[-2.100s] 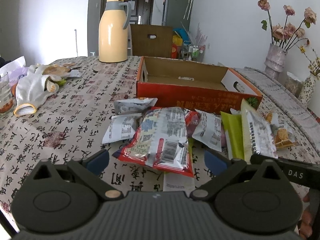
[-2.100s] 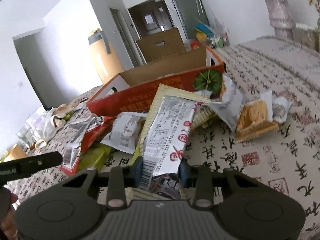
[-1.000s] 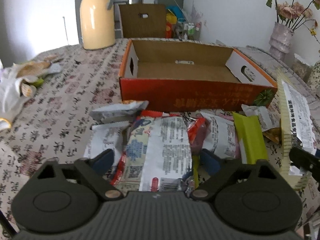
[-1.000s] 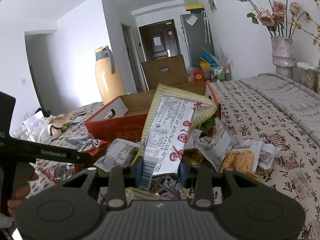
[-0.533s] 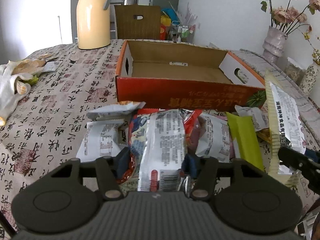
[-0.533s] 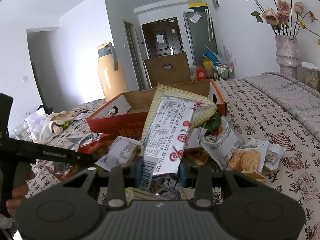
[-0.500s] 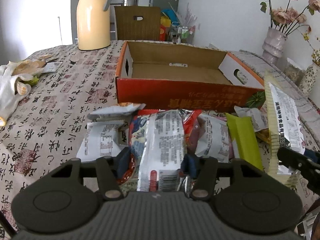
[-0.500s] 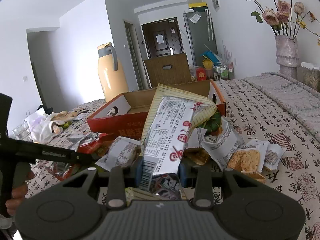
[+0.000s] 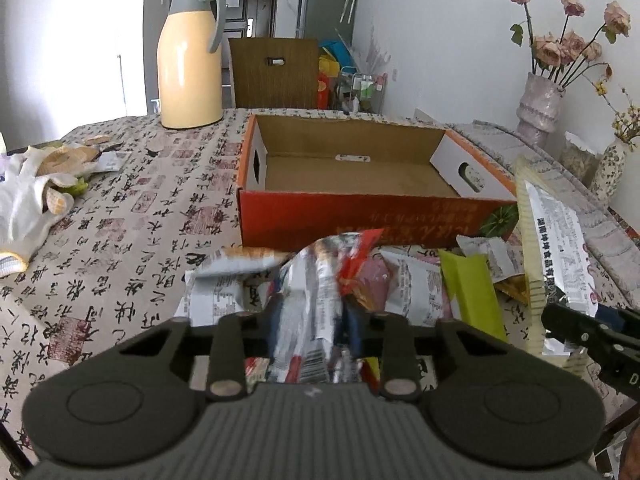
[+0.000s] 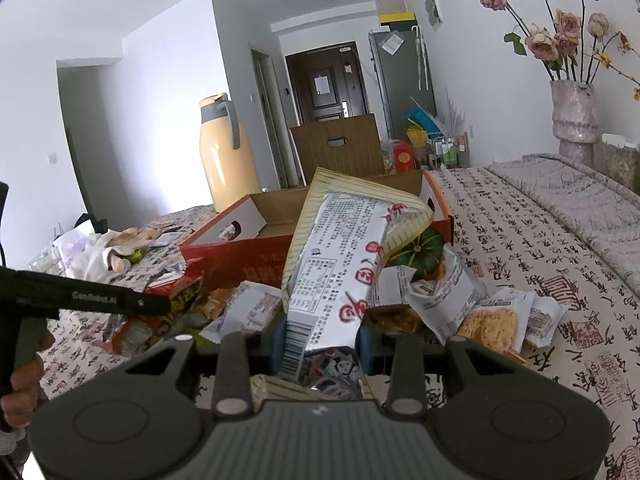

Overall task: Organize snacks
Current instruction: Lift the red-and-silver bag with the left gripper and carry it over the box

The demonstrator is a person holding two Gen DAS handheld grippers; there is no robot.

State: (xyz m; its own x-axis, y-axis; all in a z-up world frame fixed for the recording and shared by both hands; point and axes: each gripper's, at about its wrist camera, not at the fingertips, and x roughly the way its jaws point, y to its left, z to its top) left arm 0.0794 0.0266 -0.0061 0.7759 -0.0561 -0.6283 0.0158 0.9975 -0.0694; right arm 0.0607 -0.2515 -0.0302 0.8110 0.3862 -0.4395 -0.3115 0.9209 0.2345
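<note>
My left gripper point(image 9: 310, 330) is shut on a red and silver snack bag point(image 9: 320, 280) and lifts it off the pile, blurred by motion. My right gripper point(image 10: 320, 340) is shut on a cream and white snack pack point(image 10: 340, 256), held upright above the table; this pack also shows at the right of the left wrist view point(image 9: 554, 248). An open orange cardboard box point(image 9: 360, 208) stands empty just beyond the pile; it also shows in the right wrist view point(image 10: 248, 252). Several loose snack packets lie in front of it, among them a green one point(image 9: 472, 292) and a cracker pack point(image 10: 492, 320).
A yellow thermos jug point(image 9: 190, 56) stands at the back left. White gloves and scraps point(image 9: 36, 196) lie at the left. A vase of dried flowers point(image 9: 540, 100) stands at the right. A wooden chair back point(image 9: 276, 72) is behind the table.
My left gripper closed on the red and silver bag and has raised it off the pile. My right gripper keeps its pack, lifted and held near the box.
</note>
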